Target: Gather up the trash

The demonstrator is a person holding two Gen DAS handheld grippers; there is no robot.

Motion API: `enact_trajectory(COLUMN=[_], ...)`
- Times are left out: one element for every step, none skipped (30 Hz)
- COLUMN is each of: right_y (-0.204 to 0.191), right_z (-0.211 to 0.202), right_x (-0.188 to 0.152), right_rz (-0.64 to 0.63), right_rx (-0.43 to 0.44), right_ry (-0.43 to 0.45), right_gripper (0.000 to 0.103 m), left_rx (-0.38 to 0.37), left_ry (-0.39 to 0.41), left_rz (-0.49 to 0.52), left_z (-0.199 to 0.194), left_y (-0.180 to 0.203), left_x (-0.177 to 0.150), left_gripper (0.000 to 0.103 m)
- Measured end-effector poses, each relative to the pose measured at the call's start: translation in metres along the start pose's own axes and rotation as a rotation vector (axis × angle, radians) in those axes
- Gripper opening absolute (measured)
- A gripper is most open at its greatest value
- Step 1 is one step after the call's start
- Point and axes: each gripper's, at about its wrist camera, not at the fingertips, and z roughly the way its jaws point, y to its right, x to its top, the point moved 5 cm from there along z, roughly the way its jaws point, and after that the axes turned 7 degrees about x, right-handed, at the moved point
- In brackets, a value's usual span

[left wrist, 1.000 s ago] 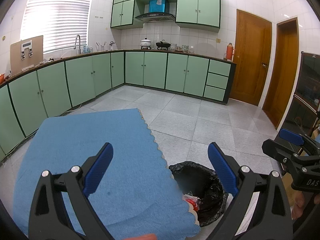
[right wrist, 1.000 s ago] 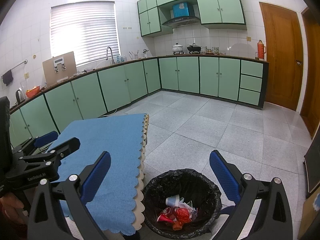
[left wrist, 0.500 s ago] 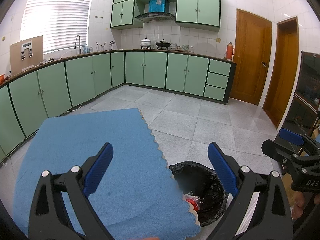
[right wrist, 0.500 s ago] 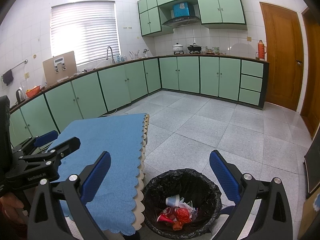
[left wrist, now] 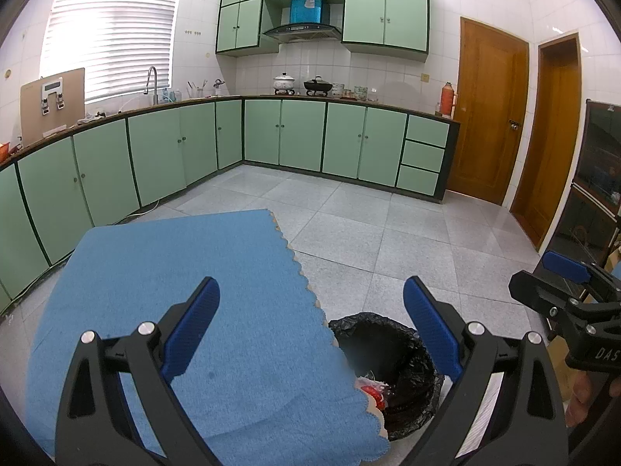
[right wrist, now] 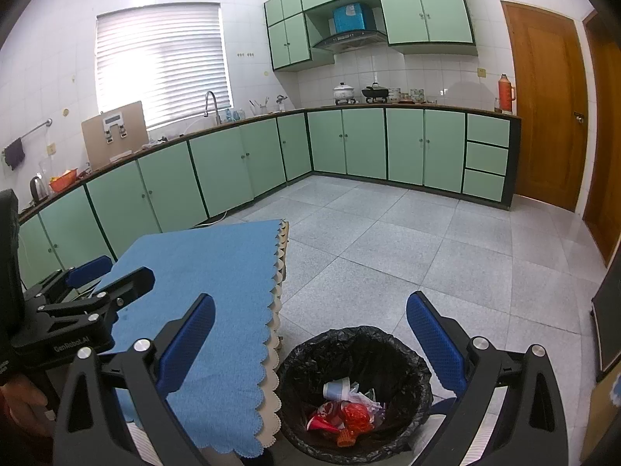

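A black-lined trash bin [right wrist: 355, 392] stands on the floor beside a table covered by a blue cloth [left wrist: 186, 310]. Inside the bin lie red wrappers [right wrist: 341, 415] and a small white-and-blue cup [right wrist: 337, 388]. My right gripper [right wrist: 310, 334] hovers open above the bin with nothing between its fingers. My left gripper [left wrist: 310, 322] is open and empty over the cloth's right edge, with the trash bin [left wrist: 388, 369] partly hidden behind the cloth. Each gripper shows at the edge of the other's view: right gripper [left wrist: 566, 295], left gripper [right wrist: 89, 291].
Green cabinets [left wrist: 155, 155] run along the left and far walls under a counter with a sink tap [left wrist: 151, 85] and pots [left wrist: 285, 81]. Two wooden doors [left wrist: 489, 116] are at the right. A dark cabinet [left wrist: 597, 178] stands far right. The grey tiled floor [right wrist: 427, 248] stretches ahead.
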Motion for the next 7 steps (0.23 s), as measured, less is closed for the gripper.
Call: enact_trajectory(right_y=[0.0, -0.0001, 0.0002, 0.0002, 0.0001, 0.0001, 0.0001], right_z=[0.0, -0.0001, -0.0002, -0.0001, -0.0002, -0.0002, -0.0001], right_x=[0.0001, -0.0001, -0.0004, -0.0002, -0.0004, -0.0004, -0.0002], right_rz=[0.0, 0.001, 0.001, 0.0, 0.0, 0.0, 0.001], right_rx=[0.0, 0.001, 0.002, 0.001, 0.001, 0.001, 0.001], right_ry=[0.0, 0.0, -0.001, 0.0, 0.0, 0.0, 0.0], right_gripper=[0.097, 0.097, 0.097, 0.097, 0.097, 0.097, 0.097], left_rx=[0.001, 0.002, 0.002, 0.003, 0.004, 0.005, 0.005], left_ry=[0.0, -0.001, -0.002, -0.002, -0.002, -0.002, -0.003], left_rz=[0.0, -0.001, -0.003, -0.004, -0.004, -0.005, -0.005], left_z=[0.0, 0.0021, 0.0022, 0.002, 0.0016, 0.0015, 0.0016], left_y=[-0.0006, 0.0038, 0.0032, 0.0027, 0.0034, 0.0029, 0.0024], left_x=[-0.0001, 0.0011, 0.0009, 0.0007, 0.0002, -0.0001, -0.0002], left_gripper=[0.093, 0.093, 0.093, 0.093, 0.093, 0.093, 0.093])
